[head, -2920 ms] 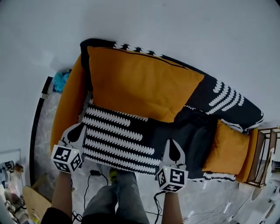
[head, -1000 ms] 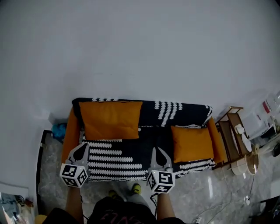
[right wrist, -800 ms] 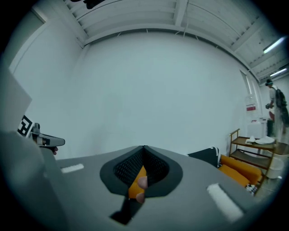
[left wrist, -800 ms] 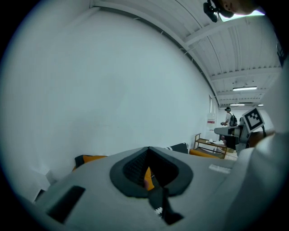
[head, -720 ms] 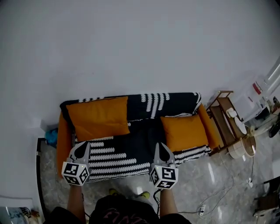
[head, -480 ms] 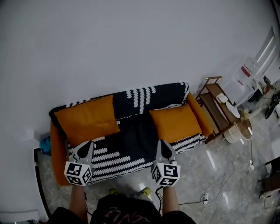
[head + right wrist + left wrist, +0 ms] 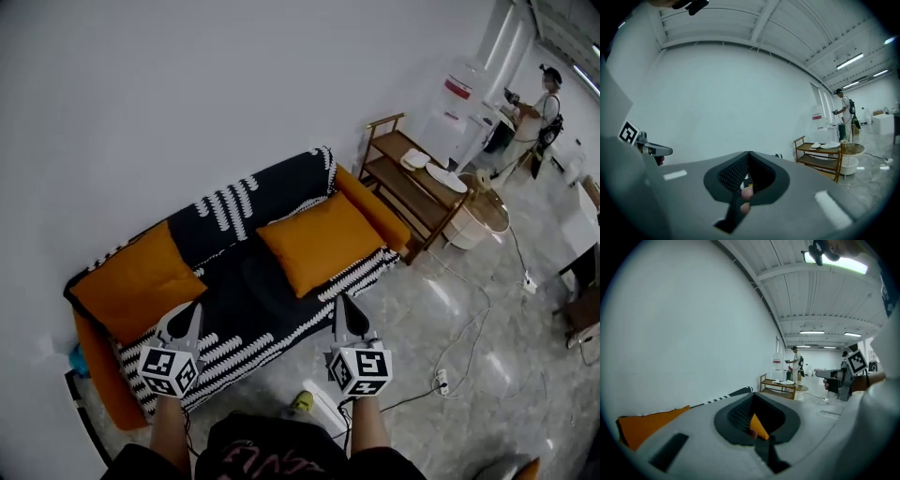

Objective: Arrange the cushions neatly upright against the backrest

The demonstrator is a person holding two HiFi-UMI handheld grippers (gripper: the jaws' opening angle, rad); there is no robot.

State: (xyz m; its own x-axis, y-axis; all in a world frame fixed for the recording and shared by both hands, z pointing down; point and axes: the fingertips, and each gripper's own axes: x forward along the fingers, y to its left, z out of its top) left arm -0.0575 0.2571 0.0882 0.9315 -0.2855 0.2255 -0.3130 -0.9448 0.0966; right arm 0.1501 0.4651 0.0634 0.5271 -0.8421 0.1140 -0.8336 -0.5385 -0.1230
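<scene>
I've backed off the sofa (image 7: 246, 292) — orange cushions (image 7: 136, 281) upright; my left gripper (image 7: 187, 311) and right gripper (image 7: 345, 305) closed, empty — looks done.

Sofa (image 7: 253, 291) front edge partly hid behind left hand-held gripper (image 7: 192, 307); far person (image 7: 545, 94) too small f/ detail.

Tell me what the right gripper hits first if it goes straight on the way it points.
The right gripper would probably meet the black-and-white sofa cover first, the right orange cushion behind it; depth is unclear.

The left cushion (image 7: 139, 281) and right cushion (image 7: 319, 239) lean against the backrest (image 7: 234, 202).
</scene>
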